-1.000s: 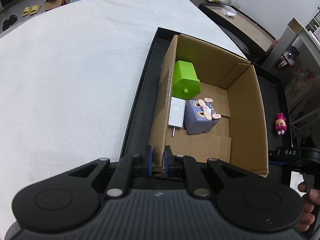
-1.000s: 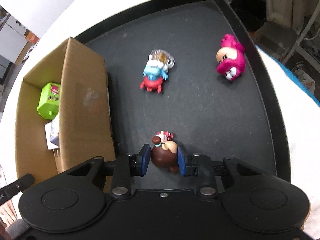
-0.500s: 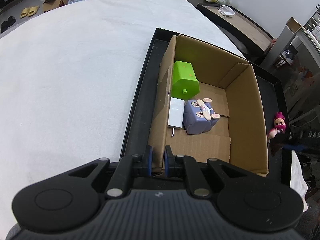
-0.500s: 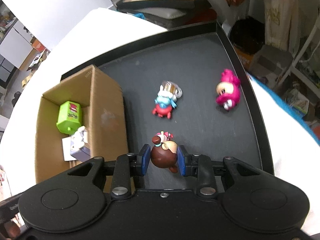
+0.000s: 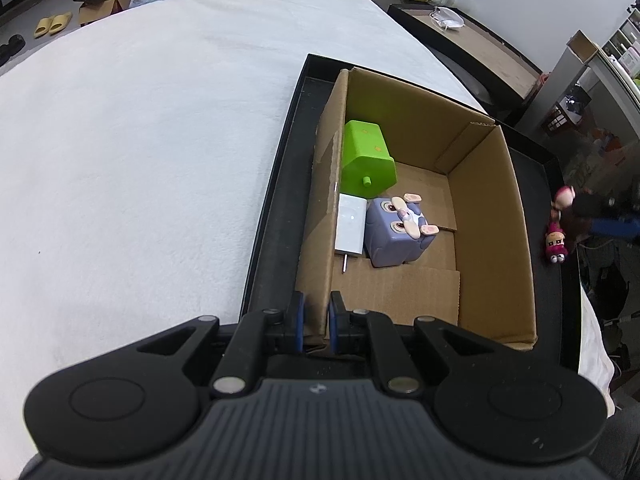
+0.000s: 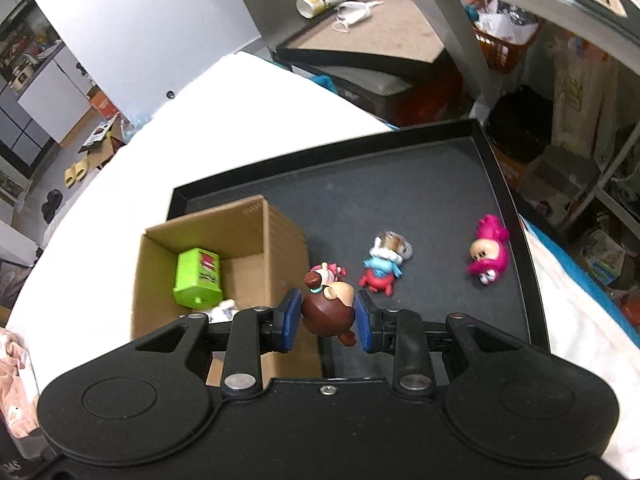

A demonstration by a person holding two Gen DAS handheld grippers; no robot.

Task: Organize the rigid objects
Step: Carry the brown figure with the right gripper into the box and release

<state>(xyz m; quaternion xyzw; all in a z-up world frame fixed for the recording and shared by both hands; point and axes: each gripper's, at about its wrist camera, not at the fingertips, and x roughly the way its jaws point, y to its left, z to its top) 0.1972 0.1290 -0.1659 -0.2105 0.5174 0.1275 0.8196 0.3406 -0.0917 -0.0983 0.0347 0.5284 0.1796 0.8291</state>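
Observation:
My left gripper is shut on the near left wall of the cardboard box, which stands in a black tray. In the box lie a green block toy, a white charger and a purple cube rabbit toy. My right gripper is shut on a brown figurine and holds it high above the tray, near the box's right wall. A blue-and-red figure and a pink figure lie on the tray.
The tray sits on a white cloth-covered surface. A dark side table with a cup and a mask stands behind. Shelves and bags crowd the right side. The right gripper with its figurine shows at the left wrist view's right edge.
My right gripper has risen with the brown figurine and shifted left toward the box. My left gripper has kept its hold on the box wall.

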